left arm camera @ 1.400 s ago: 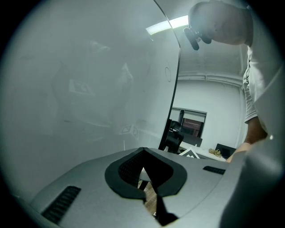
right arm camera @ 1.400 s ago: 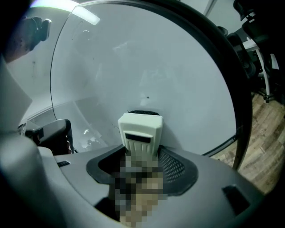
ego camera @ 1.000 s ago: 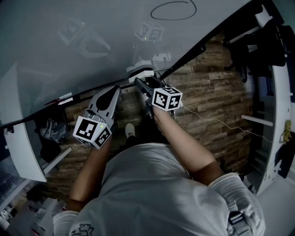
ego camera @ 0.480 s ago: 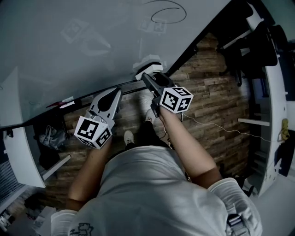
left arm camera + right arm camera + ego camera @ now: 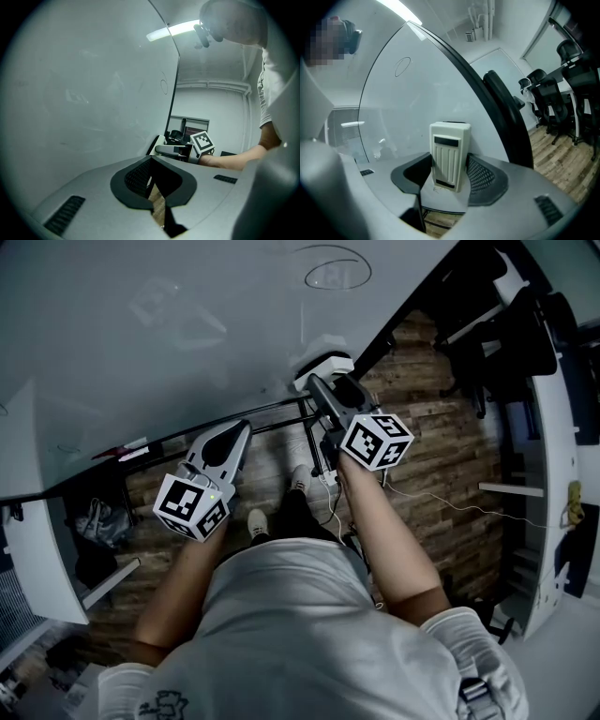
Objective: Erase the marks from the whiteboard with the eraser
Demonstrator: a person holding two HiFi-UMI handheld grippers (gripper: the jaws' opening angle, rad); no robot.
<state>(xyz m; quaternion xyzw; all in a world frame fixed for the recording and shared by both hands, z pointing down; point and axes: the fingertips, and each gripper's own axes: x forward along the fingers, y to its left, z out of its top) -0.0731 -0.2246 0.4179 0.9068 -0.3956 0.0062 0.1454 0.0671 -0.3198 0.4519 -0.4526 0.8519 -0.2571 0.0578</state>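
I have my right tool (image 5: 328,385) clamped on the white eraser (image 5: 449,154), upright at the lower edge of the whiteboard (image 5: 187,324), with the oval mark (image 5: 337,266) well above it, while my left tool (image 5: 232,435) hangs beside that edge, jaws together on nothing.

Cream ribbed eraser (image 5: 449,157), grey-white whiteboard (image 5: 187,324), brown plank floor (image 5: 441,427)
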